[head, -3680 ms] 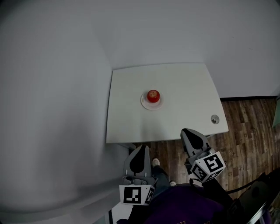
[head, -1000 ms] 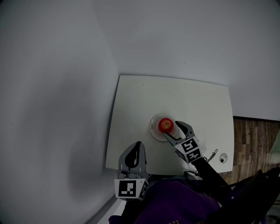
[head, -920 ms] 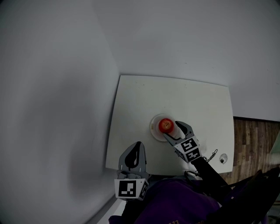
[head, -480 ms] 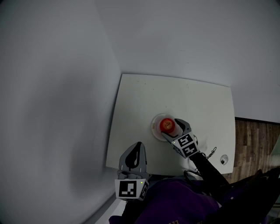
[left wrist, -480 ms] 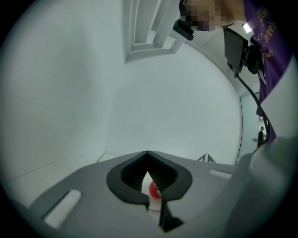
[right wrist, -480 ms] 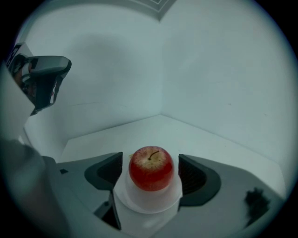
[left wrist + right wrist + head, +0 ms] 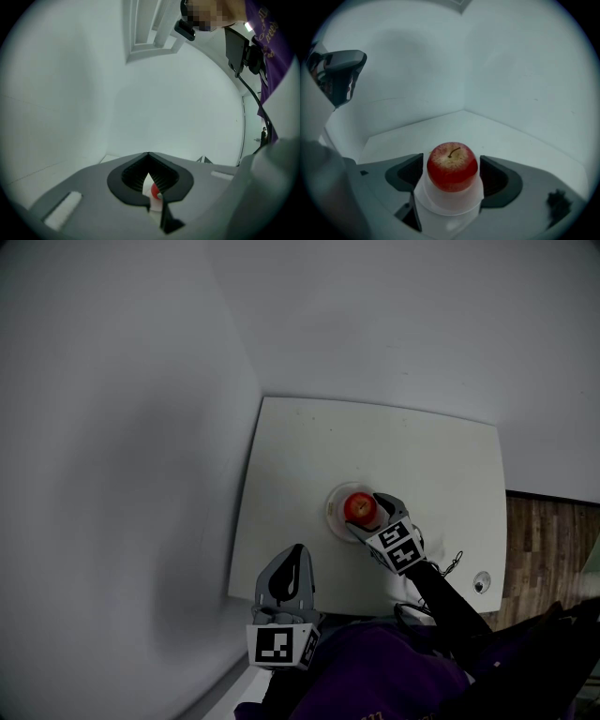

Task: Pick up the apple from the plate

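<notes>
Right now the red apple (image 7: 359, 508) sits upright, stem up, in the middle of a small white plate (image 7: 331, 513) near the centre of the white tabletop (image 7: 300, 442), which fills a corner between pale walls (image 7: 141, 474). The right gripper (image 7: 366, 514) reaches in over the plate from the near side, tilted downward. Its fingers (image 7: 408, 174) have just been opening and stand wide apart, one on each side of the apple. The fruit is between them and close to both pads, but no squeeze shows. Its marker cube (image 7: 397, 547) faces up, just behind the plate's rim.

The left gripper (image 7: 298, 550) hangs at the tabletop's near edge, well apart from the plate, pointing about level. Its fingers (image 7: 161, 177) are together, tips meeting, with nothing held; a sliver of the apple shows far off through the slit between them.

A small round cap (image 7: 482, 581) sits in the tabletop's near right corner, and brown wood flooring (image 7: 548, 535) shows beyond that edge. A purple garment (image 7: 375, 681) fills the bottom of the head view.
</notes>
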A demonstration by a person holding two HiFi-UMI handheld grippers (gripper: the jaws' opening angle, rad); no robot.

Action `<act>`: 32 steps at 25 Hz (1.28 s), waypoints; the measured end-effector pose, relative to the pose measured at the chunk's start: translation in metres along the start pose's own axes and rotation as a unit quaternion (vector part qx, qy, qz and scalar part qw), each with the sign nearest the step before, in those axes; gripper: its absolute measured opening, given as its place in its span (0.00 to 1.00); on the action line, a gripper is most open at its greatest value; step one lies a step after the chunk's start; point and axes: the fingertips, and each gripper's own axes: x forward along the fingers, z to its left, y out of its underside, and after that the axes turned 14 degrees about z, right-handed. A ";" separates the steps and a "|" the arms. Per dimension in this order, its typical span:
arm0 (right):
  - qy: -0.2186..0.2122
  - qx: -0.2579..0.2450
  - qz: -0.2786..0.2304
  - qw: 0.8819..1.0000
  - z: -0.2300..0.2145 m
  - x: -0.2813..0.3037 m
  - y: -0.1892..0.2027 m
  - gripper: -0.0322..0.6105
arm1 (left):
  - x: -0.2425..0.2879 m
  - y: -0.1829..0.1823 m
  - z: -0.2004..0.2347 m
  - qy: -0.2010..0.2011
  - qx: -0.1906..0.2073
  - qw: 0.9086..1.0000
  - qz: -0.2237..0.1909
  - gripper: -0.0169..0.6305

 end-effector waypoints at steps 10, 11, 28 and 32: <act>0.002 -0.010 0.002 1.000 -0.002 0.004 0.003 0.62 | 0.002 -0.001 0.000 0.002 0.004 1.000 0.000 0.04; 0.002 -0.011 0.003 1.000 -0.003 0.004 0.003 0.62 | 0.002 -0.002 0.000 0.002 0.005 1.000 0.000 0.04; 0.004 -0.003 0.002 1.000 -0.010 0.000 0.002 0.61 | 0.003 -0.003 -0.001 0.001 0.009 1.000 -0.002 0.04; 0.007 -0.004 0.001 1.000 -0.012 -0.005 0.001 0.61 | 0.001 -0.005 -0.004 0.000 0.011 1.000 -0.003 0.04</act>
